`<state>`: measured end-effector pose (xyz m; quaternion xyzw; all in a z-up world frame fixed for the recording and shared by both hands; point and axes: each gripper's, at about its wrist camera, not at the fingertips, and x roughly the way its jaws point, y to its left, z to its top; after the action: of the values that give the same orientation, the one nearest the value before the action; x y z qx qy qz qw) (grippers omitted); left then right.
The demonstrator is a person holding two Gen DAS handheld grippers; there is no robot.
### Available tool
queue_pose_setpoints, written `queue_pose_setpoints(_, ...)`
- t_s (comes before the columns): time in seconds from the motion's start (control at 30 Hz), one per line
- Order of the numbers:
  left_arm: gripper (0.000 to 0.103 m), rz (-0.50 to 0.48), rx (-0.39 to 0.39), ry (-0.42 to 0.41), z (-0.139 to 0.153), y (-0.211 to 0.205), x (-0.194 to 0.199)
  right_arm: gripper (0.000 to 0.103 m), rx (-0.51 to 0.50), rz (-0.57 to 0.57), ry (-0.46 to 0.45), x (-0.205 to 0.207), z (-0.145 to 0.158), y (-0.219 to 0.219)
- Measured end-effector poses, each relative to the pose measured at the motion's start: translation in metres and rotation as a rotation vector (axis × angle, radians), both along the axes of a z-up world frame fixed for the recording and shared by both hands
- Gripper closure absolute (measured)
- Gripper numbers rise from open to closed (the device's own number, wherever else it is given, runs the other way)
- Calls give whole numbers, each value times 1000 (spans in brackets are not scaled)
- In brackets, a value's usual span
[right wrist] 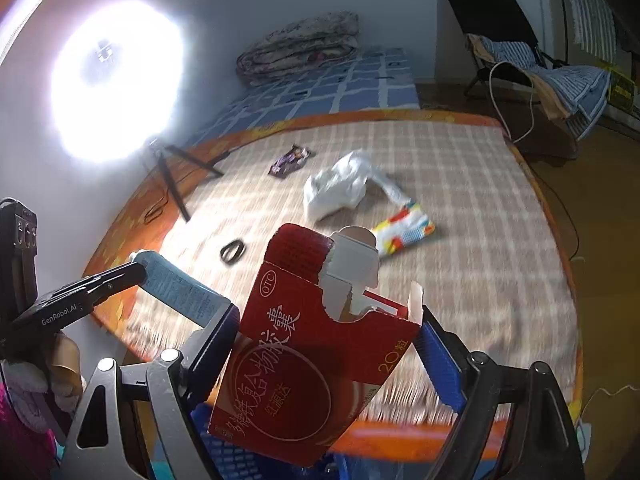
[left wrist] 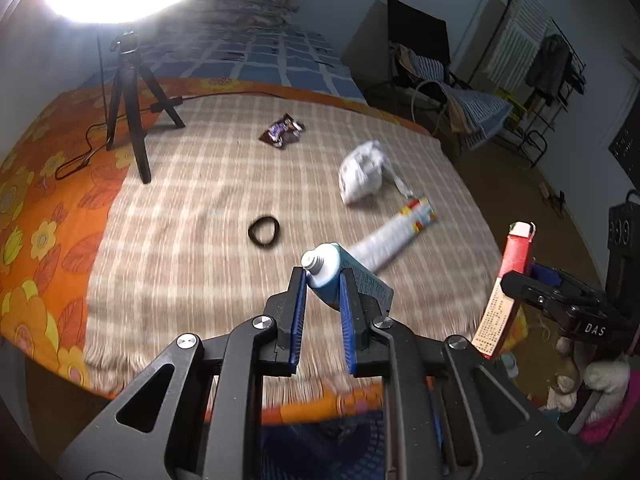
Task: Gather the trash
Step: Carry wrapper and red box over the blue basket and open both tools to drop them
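Observation:
My left gripper (left wrist: 323, 280) is shut on a blue uncapped tube (left wrist: 332, 270), held above the near edge of the bed; the tube also shows in the right wrist view (right wrist: 180, 292). My right gripper (right wrist: 326, 326) is shut on an open red medicine box (right wrist: 312, 360), seen edge-on in the left wrist view (left wrist: 508, 280). On the checked blanket (left wrist: 200, 208) lie a dark snack wrapper (left wrist: 282, 131), a crumpled white plastic bag (left wrist: 362, 172), a long colourful wrapper (left wrist: 394, 234) and a black hair band (left wrist: 263, 231).
A ring light on a black tripod (left wrist: 132, 100) stands on the bed at the left, its cable trailing. A folded quilt (right wrist: 298, 50) lies at the bed's far end. A chair with clothes (left wrist: 448, 84) and a drying rack stand to the right. A blue basket (left wrist: 344, 432) sits below the grippers.

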<state>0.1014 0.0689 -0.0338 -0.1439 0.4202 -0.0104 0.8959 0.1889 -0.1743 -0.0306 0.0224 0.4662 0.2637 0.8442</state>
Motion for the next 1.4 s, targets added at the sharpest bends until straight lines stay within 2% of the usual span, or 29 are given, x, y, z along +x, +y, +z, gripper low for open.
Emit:
queue_pose_setpoints(0.23, 88, -53, 37, 17, -6, -20, -40, 15, -9, 46, 31, -38, -18, 3)
queue_pose_setpoints(0.57, 88, -122, 59, 113, -43, -45, -78, 15, -46, 94, 64, -77, -48, 9)
queue_pose_setpoints(0.9, 88, -165, 82, 185, -74, -64, -97, 15, -129, 164, 56, -112, -77, 23)
queue_pose_setpoints(1.4, 88, -158, 103, 291, -119, -70, -108, 15, -237, 212, 80, -133, -119, 33)
